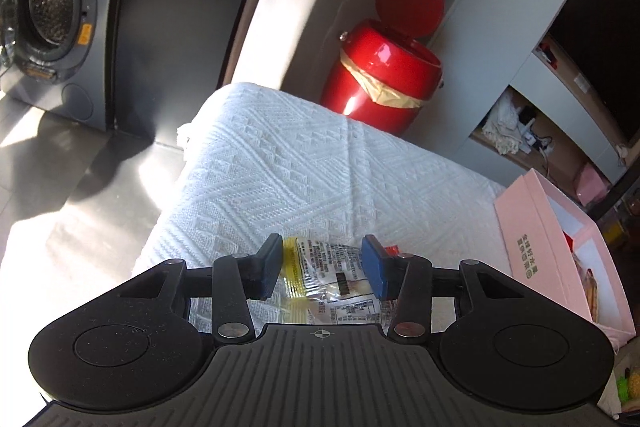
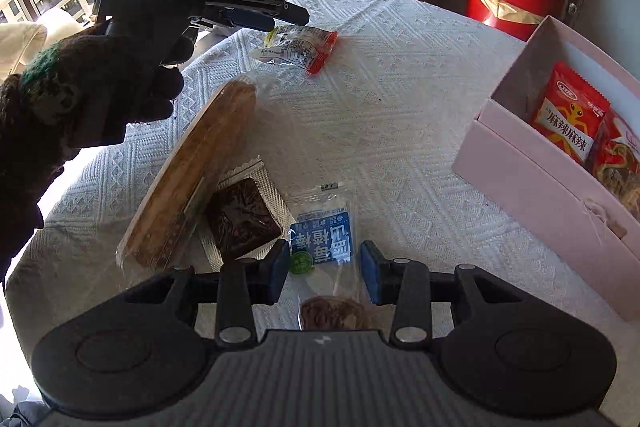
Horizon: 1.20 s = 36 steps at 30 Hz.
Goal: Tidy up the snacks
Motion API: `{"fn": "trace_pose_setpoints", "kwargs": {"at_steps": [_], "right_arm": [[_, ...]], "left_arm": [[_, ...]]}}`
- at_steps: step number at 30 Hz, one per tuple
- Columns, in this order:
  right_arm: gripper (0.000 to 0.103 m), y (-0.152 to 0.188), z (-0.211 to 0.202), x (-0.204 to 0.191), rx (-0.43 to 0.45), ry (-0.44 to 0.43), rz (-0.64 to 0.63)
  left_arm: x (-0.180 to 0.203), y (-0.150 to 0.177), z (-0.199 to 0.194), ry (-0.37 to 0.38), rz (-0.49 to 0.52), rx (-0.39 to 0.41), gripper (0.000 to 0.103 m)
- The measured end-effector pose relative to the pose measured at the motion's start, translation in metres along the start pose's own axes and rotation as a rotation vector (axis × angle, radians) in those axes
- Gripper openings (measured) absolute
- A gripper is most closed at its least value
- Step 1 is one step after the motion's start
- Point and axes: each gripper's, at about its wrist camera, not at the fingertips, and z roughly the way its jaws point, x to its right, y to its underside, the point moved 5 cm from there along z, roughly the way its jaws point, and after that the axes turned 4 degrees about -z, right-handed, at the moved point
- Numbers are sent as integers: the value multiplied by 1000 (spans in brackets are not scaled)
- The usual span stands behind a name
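Observation:
A clear snack packet [image 1: 320,267] with a yellow and a red end lies on the white cloth between the blue pads of my left gripper [image 1: 322,241]. The pads stand at its sides without visibly squeezing it. In the right wrist view a gloved hand [image 2: 100,83] holds that left gripper [image 2: 286,19] just over the same packet [image 2: 298,47]. My right gripper [image 2: 325,249] is low over a blue-labelled packet [image 2: 322,231], with both pads against its edges. The pink box [image 2: 532,183] at the right holds red snack packets [image 2: 568,115].
A long brown bar in clear wrap [image 2: 192,175] and a dark brownie packet [image 2: 240,223] lie left of the right gripper. A red bin [image 1: 384,79] with its lid up stands beyond the table. A washing machine [image 1: 52,15] is far left, and shelves are at the right.

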Motion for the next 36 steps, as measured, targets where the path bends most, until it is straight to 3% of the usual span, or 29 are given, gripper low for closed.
{"fn": "trace_pose_setpoints", "kwargs": {"at_steps": [8, 12, 19, 22, 24, 28, 34, 36], "right_arm": [[40, 32, -44, 12, 136, 104, -60], [53, 29, -47, 12, 187, 101, -63], [60, -5, -32, 2, 285, 117, -83], [61, -26, -12, -1, 294, 77, -82], [61, -38, 3, -5, 283, 95, -133], [61, -54, 33, -9, 210, 102, -207], [62, -42, 36, -1, 123, -16, -97], [61, -28, 27, -2, 108, -15, -106]], "left_arm": [[47, 60, -25, 143, 89, -167, 42], [62, 82, -40, 238, 94, -243, 42], [40, 83, -119, 81, 118, 24, 42], [32, 99, -137, 58, 144, -2, 42], [30, 118, -147, 68, 153, -37, 42], [34, 151, -154, 59, 208, -75, 42], [38, 162, -144, 60, 232, -87, 47], [41, 160, -141, 42, 252, -79, 47]]}}
